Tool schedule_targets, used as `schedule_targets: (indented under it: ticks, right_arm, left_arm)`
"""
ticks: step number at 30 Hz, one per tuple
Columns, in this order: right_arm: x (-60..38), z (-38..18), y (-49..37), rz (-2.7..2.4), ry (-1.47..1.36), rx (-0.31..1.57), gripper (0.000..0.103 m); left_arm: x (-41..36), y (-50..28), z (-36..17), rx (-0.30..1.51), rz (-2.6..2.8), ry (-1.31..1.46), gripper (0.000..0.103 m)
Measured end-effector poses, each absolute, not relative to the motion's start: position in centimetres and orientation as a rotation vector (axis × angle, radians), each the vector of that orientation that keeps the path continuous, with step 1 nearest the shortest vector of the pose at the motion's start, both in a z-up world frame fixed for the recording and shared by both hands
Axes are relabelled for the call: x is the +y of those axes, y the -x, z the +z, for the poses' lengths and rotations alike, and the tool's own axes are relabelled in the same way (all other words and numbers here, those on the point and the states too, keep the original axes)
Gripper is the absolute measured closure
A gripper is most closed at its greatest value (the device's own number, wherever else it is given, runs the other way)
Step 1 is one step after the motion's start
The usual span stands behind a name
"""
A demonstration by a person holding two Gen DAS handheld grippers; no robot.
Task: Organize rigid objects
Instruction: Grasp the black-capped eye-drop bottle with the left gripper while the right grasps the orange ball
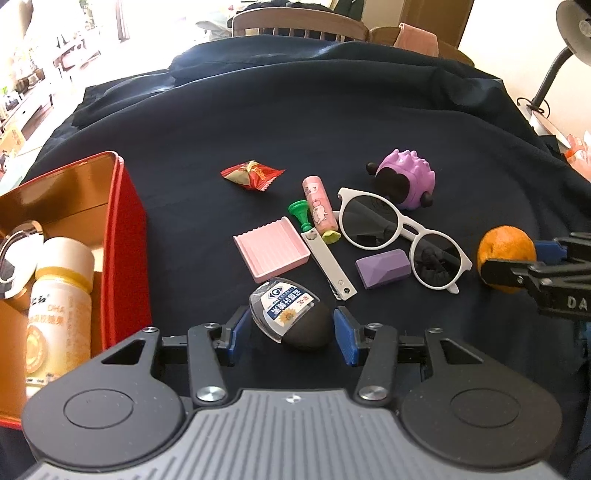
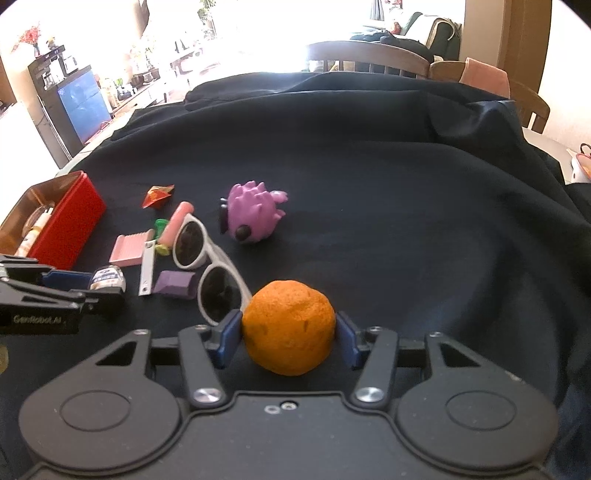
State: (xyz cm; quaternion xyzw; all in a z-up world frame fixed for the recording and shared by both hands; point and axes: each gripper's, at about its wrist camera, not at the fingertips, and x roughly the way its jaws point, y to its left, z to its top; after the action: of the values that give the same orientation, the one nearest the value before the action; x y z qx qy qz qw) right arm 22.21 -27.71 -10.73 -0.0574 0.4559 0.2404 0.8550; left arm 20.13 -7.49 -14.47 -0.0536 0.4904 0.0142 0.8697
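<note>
My left gripper (image 1: 290, 334) stands open around a black egg-shaped sponge in a clear labelled case (image 1: 290, 314); a small gap shows at each pad. My right gripper (image 2: 289, 338) has its blue pads against both sides of an orange mandarin (image 2: 289, 326), which also shows in the left wrist view (image 1: 506, 254). Loose on the dark cloth lie white sunglasses (image 1: 399, 236), a purple toy (image 1: 406, 179), a purple block (image 1: 382, 266), a nail clipper (image 1: 328, 262), a pink tube (image 1: 319, 208), a pink ridged tray (image 1: 271, 251), a green piece (image 1: 301, 214) and a red candy (image 1: 253, 173).
A red tin box (image 1: 127, 236) stands open at the left, holding a white supplement bottle (image 1: 59, 306) and a round metal-rimmed item (image 1: 16, 254). Chairs (image 1: 299, 24) stand behind the table. A lamp (image 1: 569, 44) is at the far right.
</note>
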Motion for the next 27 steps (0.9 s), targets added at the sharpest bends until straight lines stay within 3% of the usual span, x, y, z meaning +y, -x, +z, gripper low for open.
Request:
schedule_targets:
  ticks: [27]
  right_arm:
    - [-24.3, -7.2, -15.7, 0.588, 0.038, 0.96, 0.05]
  left_arm:
    - [-5.0, -16.2, -12.4, 0.981, 0.001, 0.171, 0.067]
